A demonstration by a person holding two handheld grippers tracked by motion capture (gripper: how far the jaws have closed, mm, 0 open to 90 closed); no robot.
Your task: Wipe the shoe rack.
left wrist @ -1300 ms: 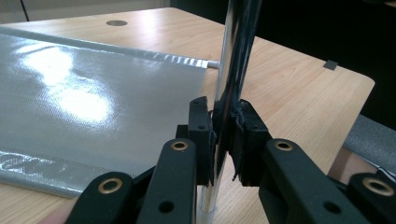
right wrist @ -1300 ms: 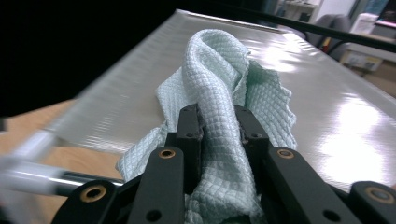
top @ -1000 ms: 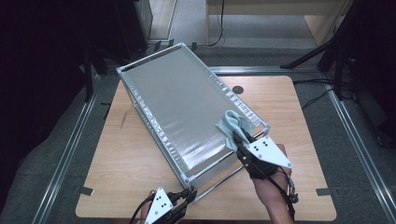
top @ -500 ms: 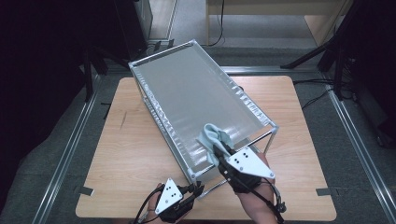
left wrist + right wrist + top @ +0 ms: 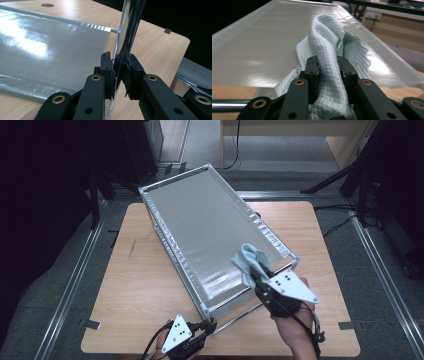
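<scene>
Your pale green waffle-weave cloth (image 5: 248,262) sits bunched on the near right corner of the silver-topped metal-frame rack (image 5: 200,220), pinched in the right claw (image 5: 327,65); its jaws have just eased slightly but the cloth is between them. The left claw (image 5: 120,72) is clamped on the chrome corner post (image 5: 127,32), steadying the rack. I judge wiping is underway: next, sweep toward the far end, where there is open room, and mind the right rim near the wooden surface (image 5: 140,285).

Cloth (image 5: 329,65): pale green waffle weave, soft, matt. Rack cover (image 5: 210,230): silvery, glossy sheet. Rack pole (image 5: 128,27): polished chrome metal. Table (image 5: 145,285): smooth light wood.
</scene>
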